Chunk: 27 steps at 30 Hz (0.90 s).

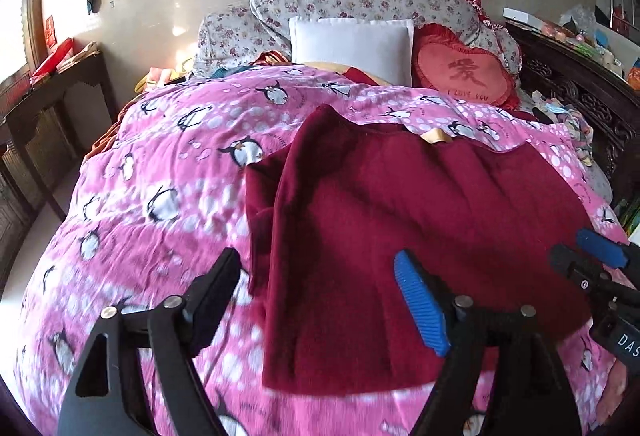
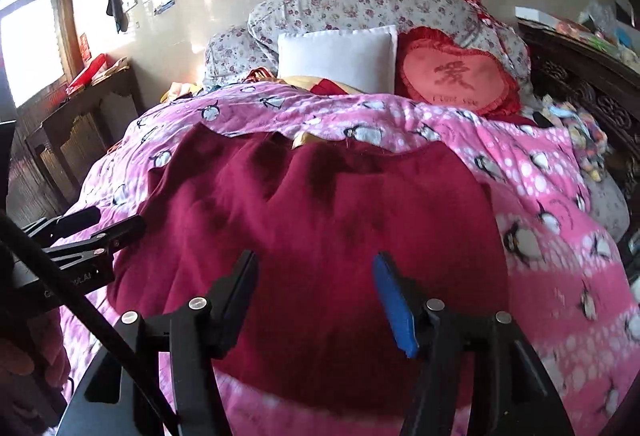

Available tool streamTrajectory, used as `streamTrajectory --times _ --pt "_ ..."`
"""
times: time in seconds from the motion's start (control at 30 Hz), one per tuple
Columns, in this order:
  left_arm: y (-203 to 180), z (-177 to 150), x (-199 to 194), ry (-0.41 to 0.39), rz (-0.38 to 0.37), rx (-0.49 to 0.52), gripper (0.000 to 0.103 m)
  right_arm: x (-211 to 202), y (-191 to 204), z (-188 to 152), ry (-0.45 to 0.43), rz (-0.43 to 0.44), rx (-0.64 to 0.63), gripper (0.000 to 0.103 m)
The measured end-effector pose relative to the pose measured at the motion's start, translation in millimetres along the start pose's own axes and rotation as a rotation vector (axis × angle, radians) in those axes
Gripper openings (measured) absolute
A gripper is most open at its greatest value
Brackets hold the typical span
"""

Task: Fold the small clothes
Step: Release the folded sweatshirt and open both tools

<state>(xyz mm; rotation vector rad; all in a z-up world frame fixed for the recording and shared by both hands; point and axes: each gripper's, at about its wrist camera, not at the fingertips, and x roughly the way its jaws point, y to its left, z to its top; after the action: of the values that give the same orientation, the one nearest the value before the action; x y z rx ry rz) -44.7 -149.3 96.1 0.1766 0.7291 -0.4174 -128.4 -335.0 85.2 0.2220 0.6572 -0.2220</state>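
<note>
Both tongs, the left gripper (image 1: 318, 278) and the right gripper (image 2: 314, 278), gape wide, empty, over a maroon garment (image 1: 420, 228). Left view alone shows its folded sleeve edge – beside the left tongs.

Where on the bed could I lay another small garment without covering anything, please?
The pink blanket lies bare left of the dark red garment, toward the dark side table. A narrower strip shows right of the garment. The head end is crowded with the white pillow and heart cushion.
</note>
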Motion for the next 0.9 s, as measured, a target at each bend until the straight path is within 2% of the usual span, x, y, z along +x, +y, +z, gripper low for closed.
streamTrajectory --times 0.13,0.53,0.9 --pt "1.6 -11.9 -17.4 -0.021 0.012 -0.005 0.082 -18.9 5.0 -11.5 -0.025 -0.018 0.027 0.074" --pt "6.1 -41.9 -46.1 -0.023 0.015 -0.043 0.083 -48.0 17.5 -33.6 -0.028 -0.005 0.069 0.077" --pt "8.0 -46.8 -53.8 -0.029 0.017 -0.047 0.084 -55.1 26.8 -40.2 -0.023 -0.002 0.065 0.08"
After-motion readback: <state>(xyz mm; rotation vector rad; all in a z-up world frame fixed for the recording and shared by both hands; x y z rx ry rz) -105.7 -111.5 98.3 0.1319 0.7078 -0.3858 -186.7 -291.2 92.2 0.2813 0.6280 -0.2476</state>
